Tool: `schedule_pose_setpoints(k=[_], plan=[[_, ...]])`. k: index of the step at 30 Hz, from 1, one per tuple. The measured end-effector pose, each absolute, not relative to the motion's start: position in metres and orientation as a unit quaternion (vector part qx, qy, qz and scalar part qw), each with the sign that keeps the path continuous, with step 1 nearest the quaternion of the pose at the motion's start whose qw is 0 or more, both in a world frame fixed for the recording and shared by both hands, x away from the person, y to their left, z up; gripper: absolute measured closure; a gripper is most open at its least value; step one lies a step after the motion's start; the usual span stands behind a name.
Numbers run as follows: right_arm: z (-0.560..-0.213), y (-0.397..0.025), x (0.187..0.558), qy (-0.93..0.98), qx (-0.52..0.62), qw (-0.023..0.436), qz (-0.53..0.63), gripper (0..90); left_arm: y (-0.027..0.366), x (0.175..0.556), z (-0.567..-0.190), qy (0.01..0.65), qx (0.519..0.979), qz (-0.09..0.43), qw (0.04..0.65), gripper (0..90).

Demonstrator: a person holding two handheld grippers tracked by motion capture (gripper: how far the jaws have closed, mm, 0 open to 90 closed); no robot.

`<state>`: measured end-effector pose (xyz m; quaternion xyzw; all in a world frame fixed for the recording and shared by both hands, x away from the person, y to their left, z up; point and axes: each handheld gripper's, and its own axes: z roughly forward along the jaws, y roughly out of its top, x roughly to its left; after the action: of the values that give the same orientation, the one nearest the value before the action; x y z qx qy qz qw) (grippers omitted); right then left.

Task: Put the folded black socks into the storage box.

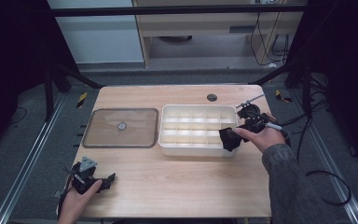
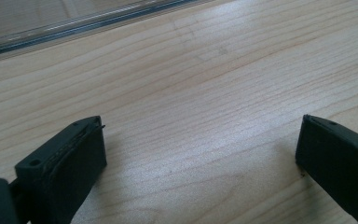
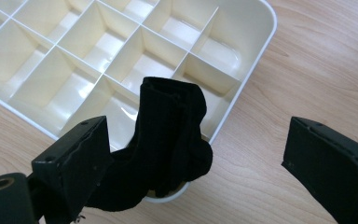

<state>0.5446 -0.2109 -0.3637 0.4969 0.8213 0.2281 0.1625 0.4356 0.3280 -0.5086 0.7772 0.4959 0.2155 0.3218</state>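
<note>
On the left of the tabletop, the left gripper rests near the front edge. Its jaws are wide apart and hold nothing. Just behind it lies a clear lid, flat on the wood. Next comes the white tray with many small boxes inside, all bare. At the tray's front right corner, a black sock hangs over the rim, part in the corner box and part outside. The right gripper is there too. Its jaws are wide apart. The sock touches one jaw, but nothing pinches it. I think the sock is soft, light and floppy. It will bend and sag when lifted. It will not break. A good place to pinch is the thick folded middle. I can see no words or labels anywhere.
</note>
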Motion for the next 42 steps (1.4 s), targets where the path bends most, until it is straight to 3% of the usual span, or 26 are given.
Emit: schedule_pose_setpoints(k=[1, 8, 13, 21, 42], plan=[[-0.362, -0.212, 0.544, 0.820, 0.497, 0.164, 0.230, 8.8, 0.328, 0.436, -0.509, 0.496, 0.777, 0.216, 0.322, 0.8], [-0.350, -0.213, 0.542, 0.823, 0.494, 0.168, 0.223, 45.9, 0.328, 0.436, -0.509, 0.496, 0.777, 0.216, 0.322, 0.8], [-0.343, -0.211, 0.542, 0.831, 0.485, 0.160, 0.223, 67.6, 0.328, 0.436, -0.508, 0.496, 0.778, 0.216, 0.321, 0.8], [-0.338, -0.205, 0.543, 0.831, 0.481, 0.157, 0.232, 89.6, 0.328, 0.436, -0.508, 0.495, 0.778, 0.216, 0.321, 0.8], [-0.363, -0.182, 0.554, 0.836, 0.483, 0.132, 0.224, 90.0, 0.328, 0.436, -0.508, 0.495, 0.778, 0.216, 0.320, 0.5]])
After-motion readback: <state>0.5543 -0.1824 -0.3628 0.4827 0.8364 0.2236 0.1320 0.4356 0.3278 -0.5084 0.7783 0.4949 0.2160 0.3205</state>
